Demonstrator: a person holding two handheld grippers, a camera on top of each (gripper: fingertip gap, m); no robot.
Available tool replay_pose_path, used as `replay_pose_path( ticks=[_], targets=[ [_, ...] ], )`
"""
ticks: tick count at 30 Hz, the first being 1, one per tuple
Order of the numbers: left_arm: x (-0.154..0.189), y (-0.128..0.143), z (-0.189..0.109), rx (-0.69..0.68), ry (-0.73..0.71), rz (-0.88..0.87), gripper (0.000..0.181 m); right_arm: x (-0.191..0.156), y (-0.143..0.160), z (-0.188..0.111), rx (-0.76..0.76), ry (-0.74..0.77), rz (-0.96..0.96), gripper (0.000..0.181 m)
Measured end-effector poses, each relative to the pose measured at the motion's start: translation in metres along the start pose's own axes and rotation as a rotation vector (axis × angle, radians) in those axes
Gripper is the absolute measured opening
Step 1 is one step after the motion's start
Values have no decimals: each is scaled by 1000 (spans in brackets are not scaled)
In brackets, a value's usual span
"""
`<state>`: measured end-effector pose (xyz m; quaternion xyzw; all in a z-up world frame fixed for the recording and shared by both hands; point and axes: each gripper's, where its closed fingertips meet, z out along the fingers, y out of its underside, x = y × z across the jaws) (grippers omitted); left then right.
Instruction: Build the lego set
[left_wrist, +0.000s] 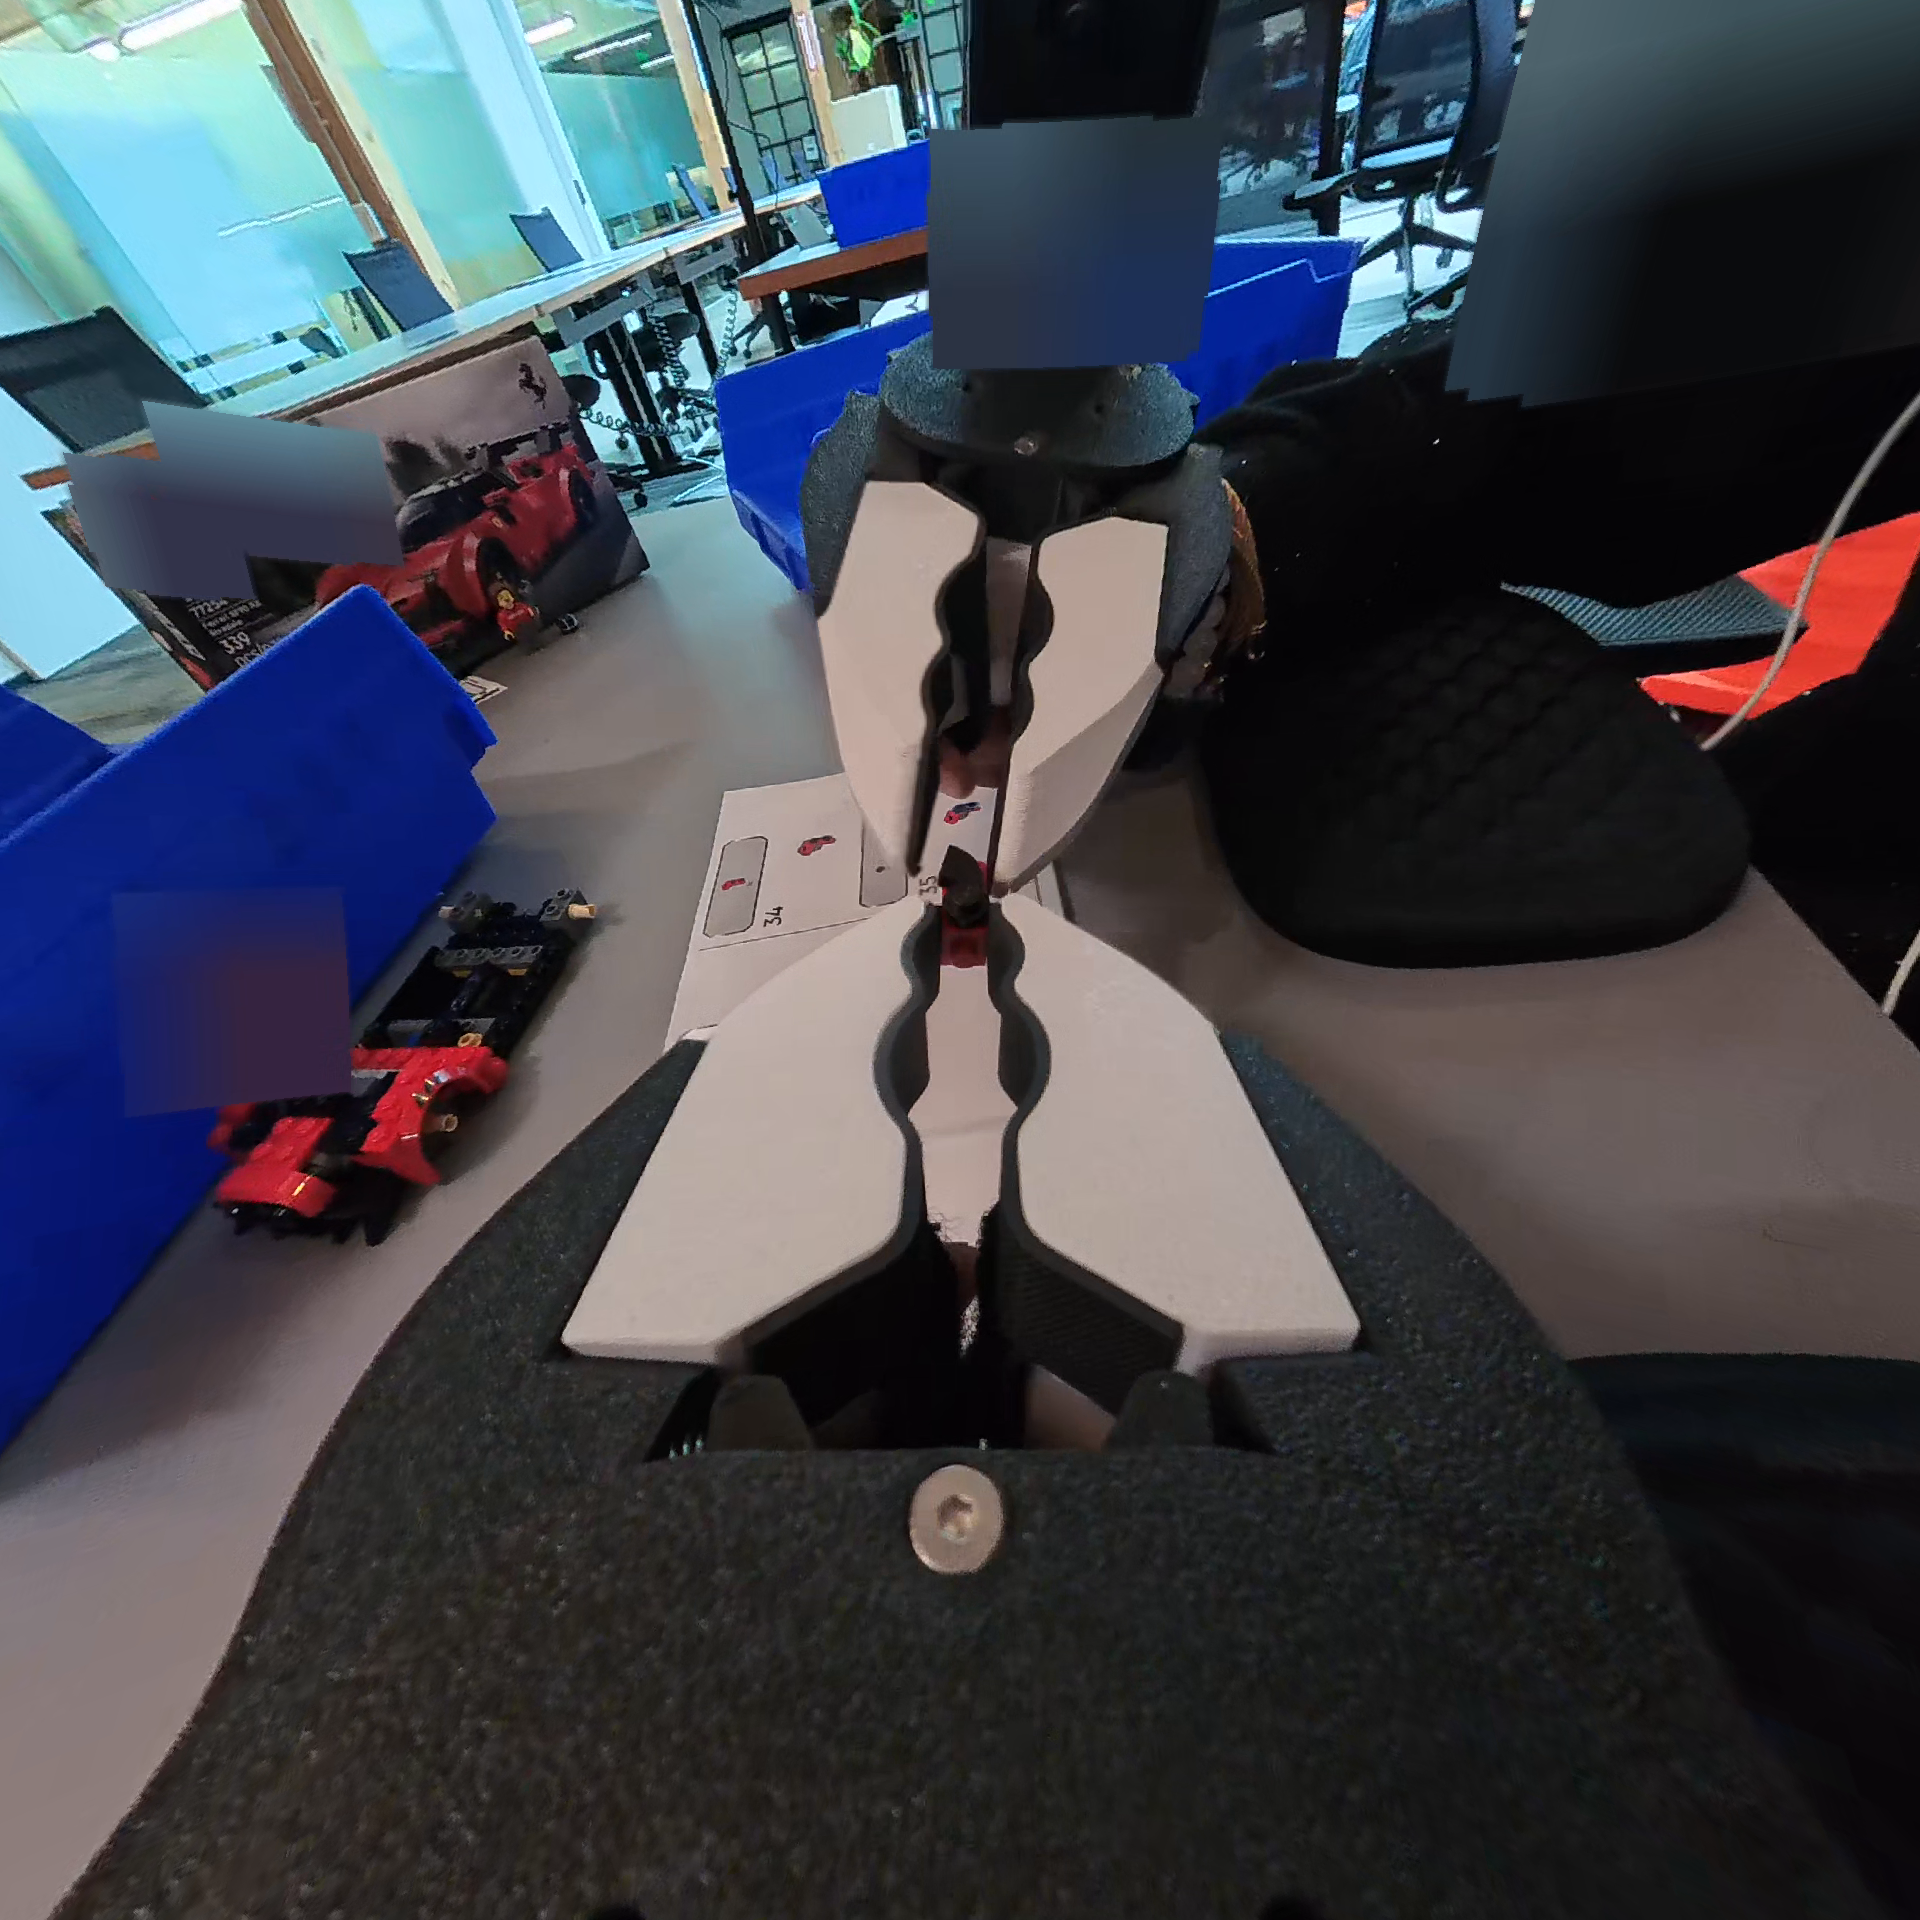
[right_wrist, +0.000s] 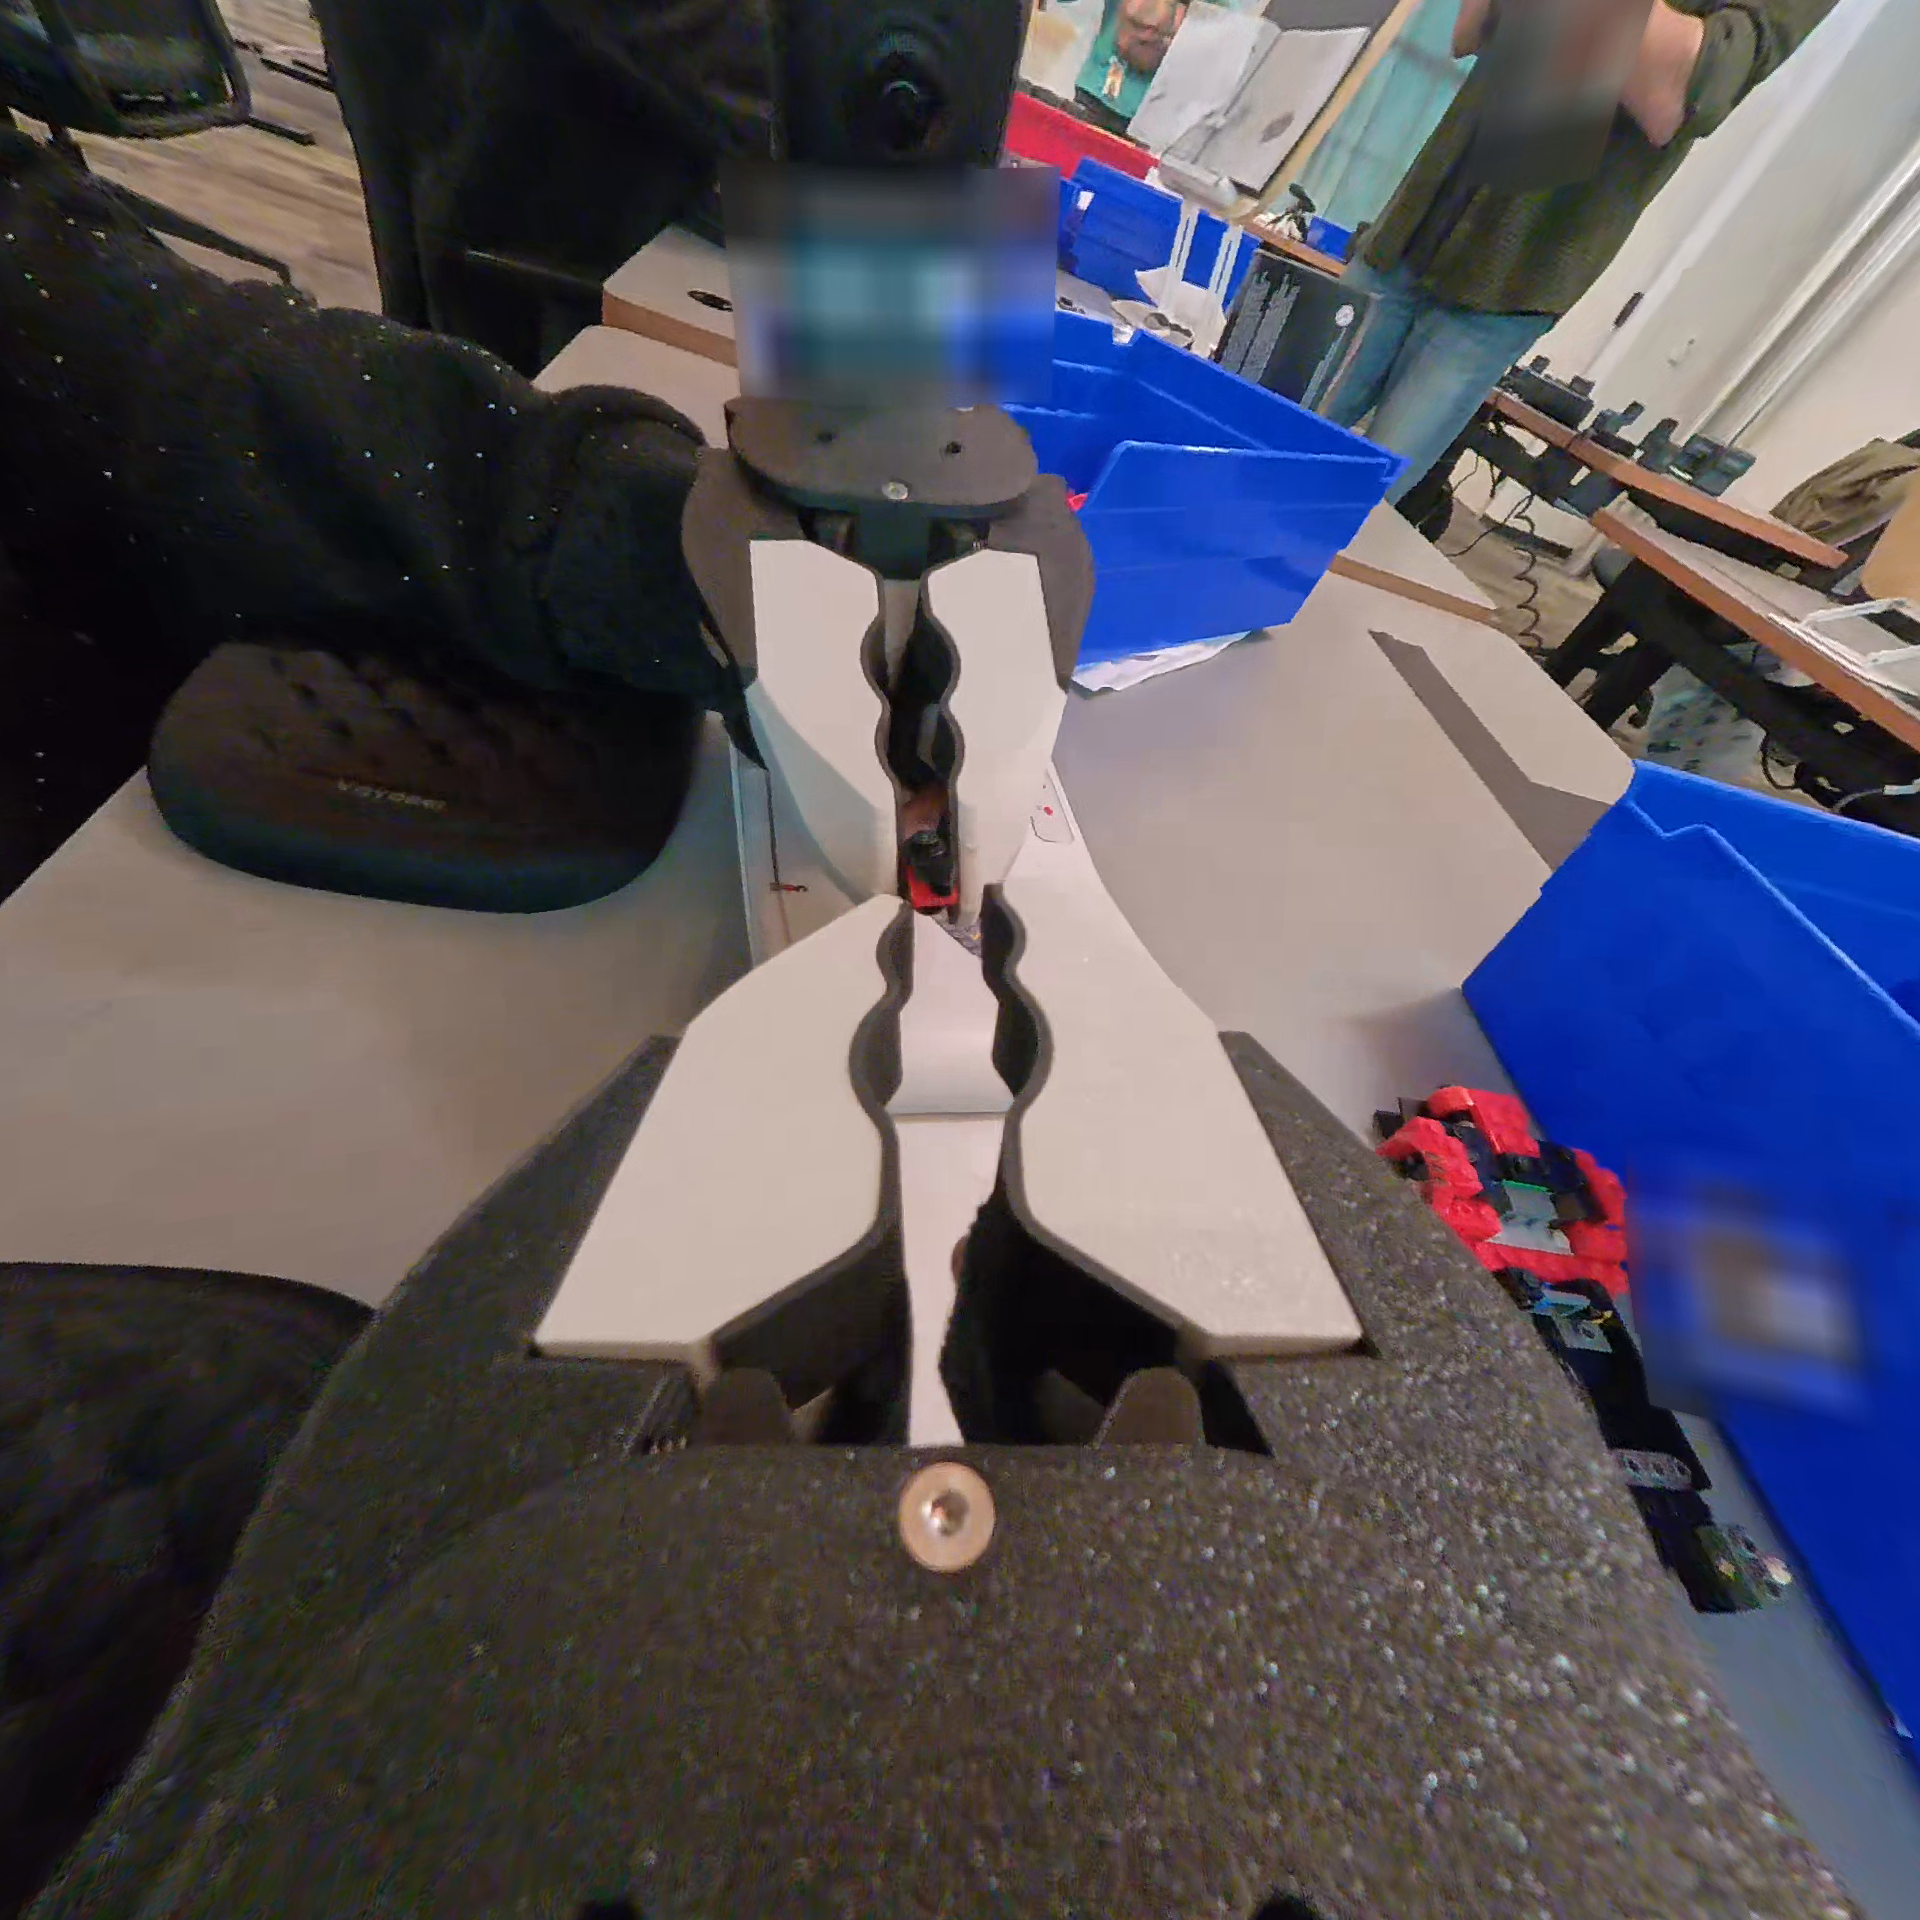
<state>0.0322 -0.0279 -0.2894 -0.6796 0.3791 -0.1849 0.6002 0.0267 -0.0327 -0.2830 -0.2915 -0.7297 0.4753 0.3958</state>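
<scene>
Seemingly mid-join, the left wrist view shows the left gripper (left_wrist: 961, 914) at centre frame, its fingers pinching a small red-and-black lego piece (left_wrist: 964, 914) tip to tip against the right gripper (left_wrist: 954, 868) above the instruction sheet (left_wrist: 769, 883), probably to press parts together. The half-built red car (left_wrist: 416, 1049) waits at left on the table (left_wrist: 1455, 1143).

From the right wrist view, the right gripper's fingers look nearly closed at the piece's tip, though contact is unclear; the car lies at right.

left of the jaws a blue bin (left_wrist: 260, 831) and lego car (left_wrist: 416, 1060) block; right, a black pad (left_wrist: 1475, 779); bare table (left_wrist: 1455, 1143) beside it.
</scene>
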Motion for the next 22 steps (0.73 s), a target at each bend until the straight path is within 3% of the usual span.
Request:
replay_pose_path(
  ticks=[11, 22],
  targets=[
    [0, 5, 3, -39, -9, 27, 8, -3, 2, 3, -20, 1, -45, 8],
    [12, 11, 6, -65, 77, -12, 8, -14, 7, 2, -16, -57, -56, 8]
  ],
)
